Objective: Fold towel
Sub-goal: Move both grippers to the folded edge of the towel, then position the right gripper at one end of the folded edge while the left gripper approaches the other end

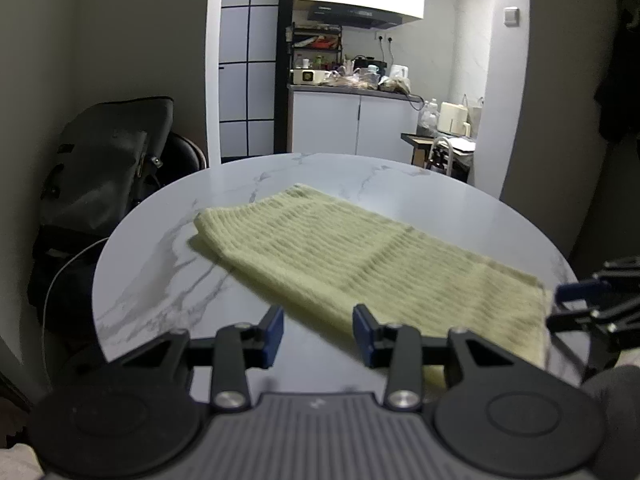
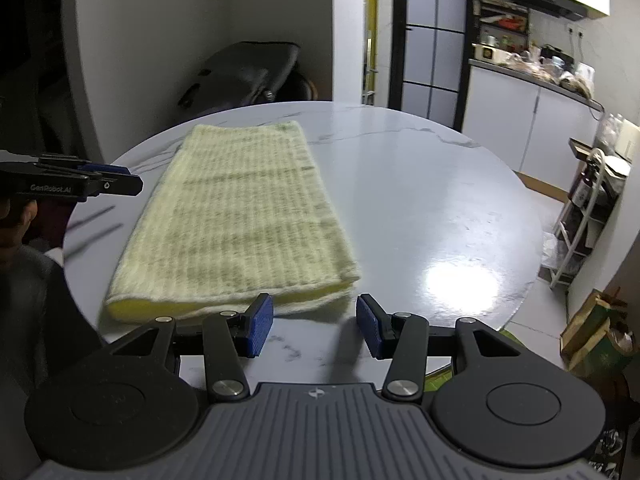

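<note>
Marble table (image 2: 420,208) carries the folded towel (image 2: 240,216). We hold the left gripper (image 1: 318,334) and right gripper (image 2: 315,326) near its edges, jaws apart, gripping nothing.

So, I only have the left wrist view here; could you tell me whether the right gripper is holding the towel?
Observer: No, the right gripper is open, with nothing between its fingers.
Operator: Thank you. Is the towel already folded?
Observer: Yes; the towel shows stacked layers along its near edge, just ahead of those fingers.
Operator: And what lies to its right?
Observer: Marble table with a bright glare patch.
</note>
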